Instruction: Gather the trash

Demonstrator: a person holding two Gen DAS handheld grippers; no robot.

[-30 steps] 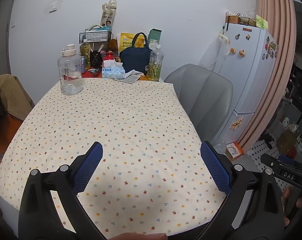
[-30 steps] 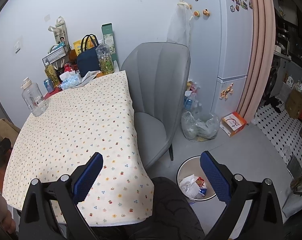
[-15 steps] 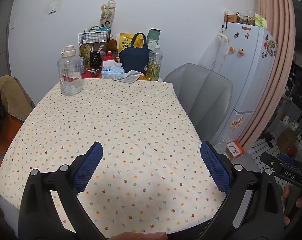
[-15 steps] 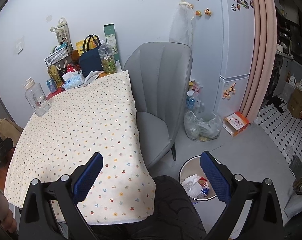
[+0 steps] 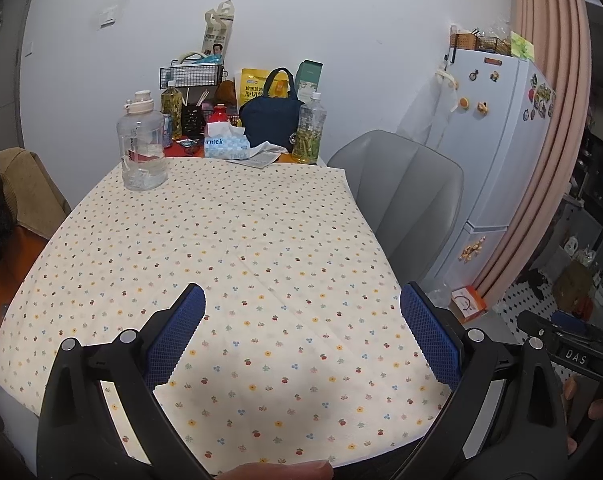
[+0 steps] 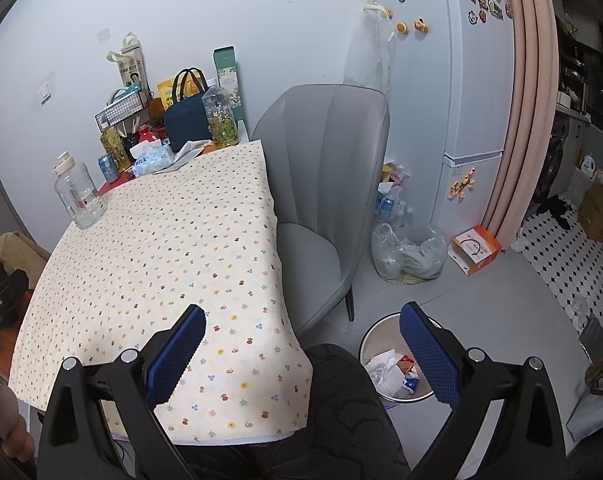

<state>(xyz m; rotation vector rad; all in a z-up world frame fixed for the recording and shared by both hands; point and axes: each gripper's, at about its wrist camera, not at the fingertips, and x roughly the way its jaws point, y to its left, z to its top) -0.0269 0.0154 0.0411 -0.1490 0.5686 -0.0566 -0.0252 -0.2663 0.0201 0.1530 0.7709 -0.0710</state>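
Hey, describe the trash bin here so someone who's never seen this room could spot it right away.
Start at the white fridge and look down to the grey floor in front of the grey chair. The bin is the small round white one by the table's near corner. Unlike the clear plastic bag by the fridge, it has a rigid rim and holds crumpled paper and wrappers.

Our table under its flowered cloth

At its far end we see a water jug, tissue box, bottle and dark bag.
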